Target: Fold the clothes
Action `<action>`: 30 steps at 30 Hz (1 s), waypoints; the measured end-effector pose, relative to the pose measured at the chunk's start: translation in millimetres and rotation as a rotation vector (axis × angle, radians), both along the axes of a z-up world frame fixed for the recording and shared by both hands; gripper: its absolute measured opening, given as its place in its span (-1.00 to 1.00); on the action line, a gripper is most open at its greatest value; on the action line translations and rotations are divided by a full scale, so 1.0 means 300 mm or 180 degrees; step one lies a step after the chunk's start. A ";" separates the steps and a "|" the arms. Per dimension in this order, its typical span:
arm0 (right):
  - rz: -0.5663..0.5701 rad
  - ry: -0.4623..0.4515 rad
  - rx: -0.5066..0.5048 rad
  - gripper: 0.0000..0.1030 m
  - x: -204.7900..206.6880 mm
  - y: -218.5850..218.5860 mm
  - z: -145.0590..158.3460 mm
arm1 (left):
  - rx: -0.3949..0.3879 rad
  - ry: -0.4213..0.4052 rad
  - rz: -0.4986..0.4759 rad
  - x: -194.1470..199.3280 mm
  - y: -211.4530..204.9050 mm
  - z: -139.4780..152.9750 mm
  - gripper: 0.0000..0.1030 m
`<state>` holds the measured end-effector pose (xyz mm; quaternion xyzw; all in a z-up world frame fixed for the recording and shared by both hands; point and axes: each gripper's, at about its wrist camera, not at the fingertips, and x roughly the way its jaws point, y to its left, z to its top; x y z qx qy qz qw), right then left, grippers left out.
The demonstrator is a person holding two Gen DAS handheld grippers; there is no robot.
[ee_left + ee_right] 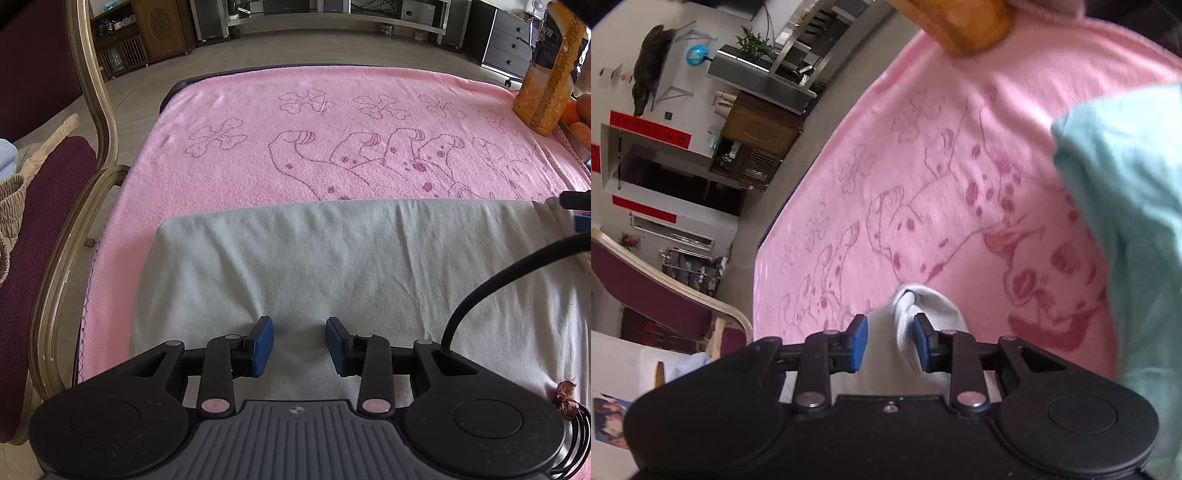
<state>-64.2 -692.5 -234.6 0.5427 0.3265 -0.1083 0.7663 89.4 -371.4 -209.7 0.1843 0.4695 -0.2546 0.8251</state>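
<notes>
Nearest the left wrist camera, the left gripper (299,345) hangs just over a pale grey-green garment (332,266), its blue pads parted with bare cloth showing in the gap and nothing held. That garment lies folded flat on a pink blanket (258,110) printed with bones and spotted dogs. Left of the blanket stands a chair (55,221) with a maroon seat; at the far right sits an orange packet (550,74), and a black cable (498,280) crosses the garment's right side. From the right wrist camera, the right gripper (890,343) has its jaws partly apart, with a bunched corner of the garment (916,306) between the pads, which do not visibly pinch it. A light blue cloth (1126,221) fills the right edge.
</notes>
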 end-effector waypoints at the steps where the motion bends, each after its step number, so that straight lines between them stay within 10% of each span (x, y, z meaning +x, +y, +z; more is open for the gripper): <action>1: 0.0011 -0.0013 0.0017 -0.45 0.010 0.005 -0.007 | 0.0000 -0.0002 -0.0003 0.000 0.001 0.000 -0.29; 14: -0.0551 -0.0018 -0.0047 -0.67 -0.023 -0.032 -0.054 | 0.0006 -0.0008 -0.0011 -0.003 -0.001 -0.001 -0.28; 30: -0.1141 0.0477 -0.0954 -0.89 -0.109 -0.052 0.043 | -0.0008 0.0015 0.0018 0.007 0.008 -0.003 -0.23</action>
